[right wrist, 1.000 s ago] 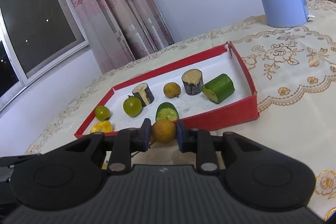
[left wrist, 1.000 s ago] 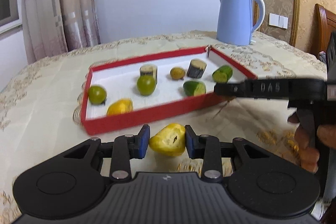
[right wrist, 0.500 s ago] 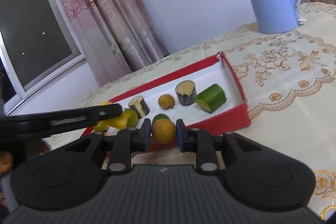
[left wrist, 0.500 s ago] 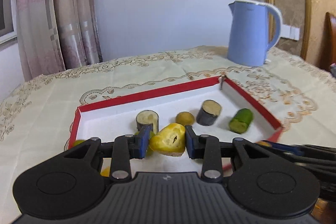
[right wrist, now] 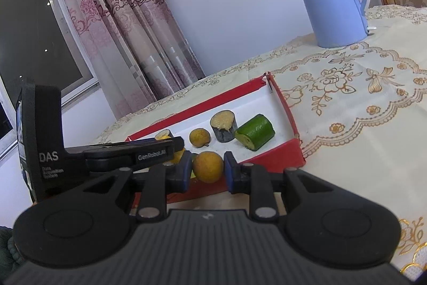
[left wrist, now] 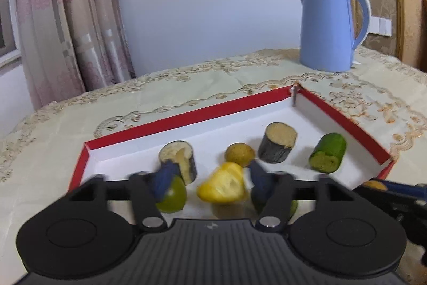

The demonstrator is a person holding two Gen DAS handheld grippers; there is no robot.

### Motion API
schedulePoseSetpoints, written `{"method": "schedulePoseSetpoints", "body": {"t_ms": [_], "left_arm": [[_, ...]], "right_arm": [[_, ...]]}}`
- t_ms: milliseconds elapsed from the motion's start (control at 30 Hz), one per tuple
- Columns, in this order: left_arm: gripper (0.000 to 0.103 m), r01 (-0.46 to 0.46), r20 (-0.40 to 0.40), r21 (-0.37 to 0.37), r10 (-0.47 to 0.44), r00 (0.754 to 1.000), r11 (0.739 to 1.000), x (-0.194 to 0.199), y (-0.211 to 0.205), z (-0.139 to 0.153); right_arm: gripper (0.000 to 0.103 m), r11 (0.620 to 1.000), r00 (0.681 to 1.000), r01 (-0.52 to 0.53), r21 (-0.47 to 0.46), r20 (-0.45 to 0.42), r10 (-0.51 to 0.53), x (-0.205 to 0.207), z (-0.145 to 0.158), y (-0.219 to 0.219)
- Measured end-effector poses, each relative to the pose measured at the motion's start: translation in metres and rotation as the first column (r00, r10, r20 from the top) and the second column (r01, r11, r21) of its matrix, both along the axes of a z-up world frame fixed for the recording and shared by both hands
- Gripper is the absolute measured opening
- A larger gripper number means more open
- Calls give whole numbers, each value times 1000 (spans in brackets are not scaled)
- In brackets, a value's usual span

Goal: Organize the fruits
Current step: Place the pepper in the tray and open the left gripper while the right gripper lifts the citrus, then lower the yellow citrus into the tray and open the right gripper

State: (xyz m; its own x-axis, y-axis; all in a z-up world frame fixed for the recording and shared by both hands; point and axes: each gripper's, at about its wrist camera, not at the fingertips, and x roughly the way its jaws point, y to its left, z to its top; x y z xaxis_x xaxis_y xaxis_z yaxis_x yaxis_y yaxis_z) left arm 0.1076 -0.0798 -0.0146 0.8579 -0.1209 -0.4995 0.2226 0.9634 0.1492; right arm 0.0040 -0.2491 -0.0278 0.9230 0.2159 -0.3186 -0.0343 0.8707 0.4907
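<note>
Yellow fruit piece (left wrist: 222, 184) is leaving your opening left gripper (left wrist: 210, 178) above the red tray (left wrist: 186, 116); your right gripper (right wrist: 207, 170), clenching a round orange fruit (right wrist: 207, 166), is waiting just outside.

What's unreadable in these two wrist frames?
- Left wrist: left gripper jaws opening and motion-blurred; unclear whether the yellow fruit piece has landed in the red tray.
- Left wrist: green fruit partly hidden by a finger.
- Right wrist: tray's left half hidden by the left gripper's body.
</note>
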Motion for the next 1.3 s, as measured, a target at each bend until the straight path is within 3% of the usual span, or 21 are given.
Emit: {"method": "schedulePoseSetpoints", "body": {"t_ms": [200, 433, 667, 933, 967, 1100, 1300], "left_arm": [[72, -32, -27, 14, 32, 999, 999, -4, 8, 3], [78, -88, -92, -94, 79, 993, 992, -27, 38, 13], [80, -146, -73, -177, 135, 988, 973, -65, 77, 3], [89, -121, 5, -112, 123, 992, 986, -82, 74, -3], [93, -112, 5, -114, 113, 994, 987, -82, 74, -4], [97, -97, 0, -124, 98, 995, 987, -81, 75, -5], [103, -95, -20, -127, 93, 995, 987, -79, 74, -8]], "right_arm": [[24, 1000, 1000, 2, 1, 0, -2, -1, 0, 0], [24, 1000, 1000, 19, 16, 1, -19, -1, -1, -3], [24, 1000, 1000, 26, 15, 2, -26, -2, -1, -3], [24, 1000, 1000, -7, -27, 13, 8, 1, 14, 9], [24, 999, 1000, -13, -35, 19, 14, 3, 18, 12], [24, 991, 998, -35, -126, 39, 40, 20, 38, 29], [24, 962, 995, -98, -256, -20, 97, 73, 54, 61]]}}
